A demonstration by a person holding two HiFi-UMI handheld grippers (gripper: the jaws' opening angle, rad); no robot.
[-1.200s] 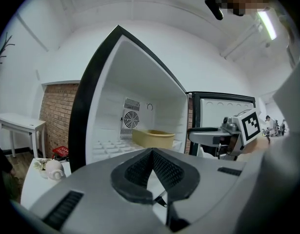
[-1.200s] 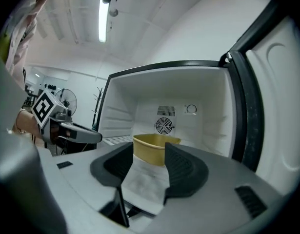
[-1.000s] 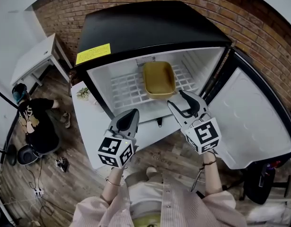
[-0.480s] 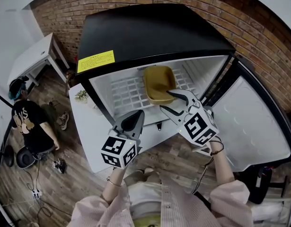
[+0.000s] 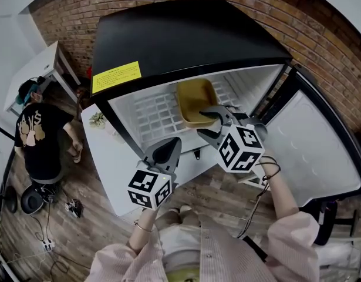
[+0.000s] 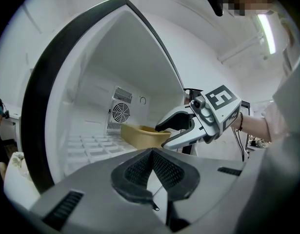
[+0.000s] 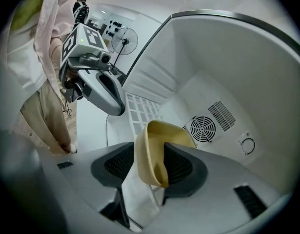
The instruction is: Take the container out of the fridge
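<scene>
FRIDGE, DOOR OPEN. I'm at the grasp step. The R gripper (image 5: 202, 124) is reaching into the fridge (image 5: 186, 34) and sits over the near rim of the tan container (image 5: 195, 98). The container rests on the white wire shelf (image 5: 157, 113), right of centre, w/ the back-wall fan (image 7: 203, 127) behind it. It looks empty. It's not out yet. By my read the task is early, w/ the pick itself not made.

R gripper: jaws wide apart, straddling the container's near wall. One pad (image 7: 181, 165) is inside the container, close against the wall and maybe touching. The other is outside w/ a visible gap. So the claw is agape and nothing is clamped.

L gripper (image 5: 166, 147): held low outside the fridge, just in front of the shelf edge. Its jaws are pressed together on nothing, well apart from the container.

Next move, as I judge it:
- Close the R jaws on that wall & check the grip holds.
- Lift slightly off the shelf.
- Draw straight back thru the opening, clear of the door (image 5: 309, 151) at right & of the L gripper in front.

A pinch on a thin rim may let the container tilt or swing, so I'd pull slow & level. The L gripper could spread its jaws & steady the other side if the container sags.

A person (image 5: 39, 140) in a black shirt stands at left on the wood floor (image 5: 80, 228), well away from the work.
</scene>
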